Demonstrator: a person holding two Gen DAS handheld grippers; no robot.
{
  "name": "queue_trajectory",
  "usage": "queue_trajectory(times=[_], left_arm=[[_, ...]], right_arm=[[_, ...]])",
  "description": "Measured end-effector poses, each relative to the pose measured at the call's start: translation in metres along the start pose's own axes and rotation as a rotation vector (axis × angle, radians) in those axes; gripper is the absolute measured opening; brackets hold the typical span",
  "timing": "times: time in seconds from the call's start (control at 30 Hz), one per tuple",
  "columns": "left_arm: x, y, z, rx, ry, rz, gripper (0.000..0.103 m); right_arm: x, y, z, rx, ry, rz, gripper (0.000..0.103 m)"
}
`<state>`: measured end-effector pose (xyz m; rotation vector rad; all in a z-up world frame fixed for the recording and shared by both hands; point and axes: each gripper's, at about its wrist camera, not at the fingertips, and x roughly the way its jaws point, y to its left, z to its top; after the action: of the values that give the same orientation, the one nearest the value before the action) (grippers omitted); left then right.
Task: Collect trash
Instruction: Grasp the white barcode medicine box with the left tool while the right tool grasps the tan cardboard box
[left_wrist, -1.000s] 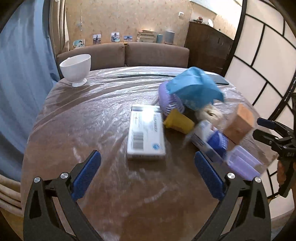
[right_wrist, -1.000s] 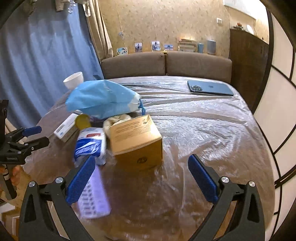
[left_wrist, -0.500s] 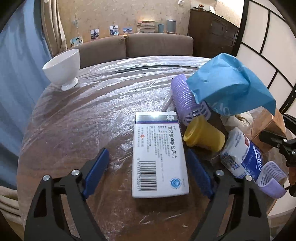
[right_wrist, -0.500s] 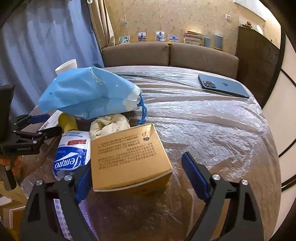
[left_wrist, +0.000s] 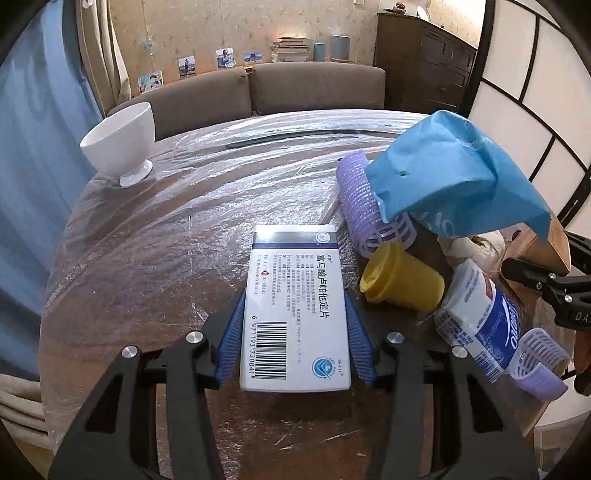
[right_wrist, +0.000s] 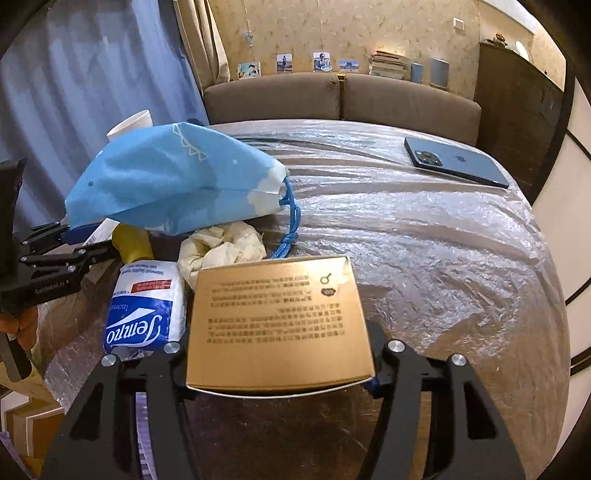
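Trash sits clustered on the tabletop (left_wrist: 155, 236). My left hand-held gripper (left_wrist: 293, 332) clamps the white medicine box (left_wrist: 295, 310); my right hand-held gripper (right_wrist: 277, 354) clamps the gold carton (right_wrist: 277, 317). Neither item is lifted clear; tissue pack (right_wrist: 146, 306), yellow cup (left_wrist: 402, 284) and curlers (left_wrist: 369, 199) remain uncollected.

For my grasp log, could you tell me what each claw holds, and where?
Left claw: the white medicine box, by its long sides, near end. Right claw: the gold box, by its sides.

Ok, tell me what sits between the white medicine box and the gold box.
In the left wrist view, between the white box and the gold box lie a yellow cup on its side, a Tempo tissue pack and crumpled paper.
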<state>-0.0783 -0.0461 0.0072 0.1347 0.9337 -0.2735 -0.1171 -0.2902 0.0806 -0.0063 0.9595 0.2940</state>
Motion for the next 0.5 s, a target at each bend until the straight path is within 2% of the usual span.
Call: queue_trajectory(times=[0.5], left_arm=[[-0.019, 0.007, -0.006, -0.063, -0.050, -0.027, 0.052]], right_arm=[[-0.019, -0.008, 0.000, 0.069, -0.044, 0.017, 0.059]])
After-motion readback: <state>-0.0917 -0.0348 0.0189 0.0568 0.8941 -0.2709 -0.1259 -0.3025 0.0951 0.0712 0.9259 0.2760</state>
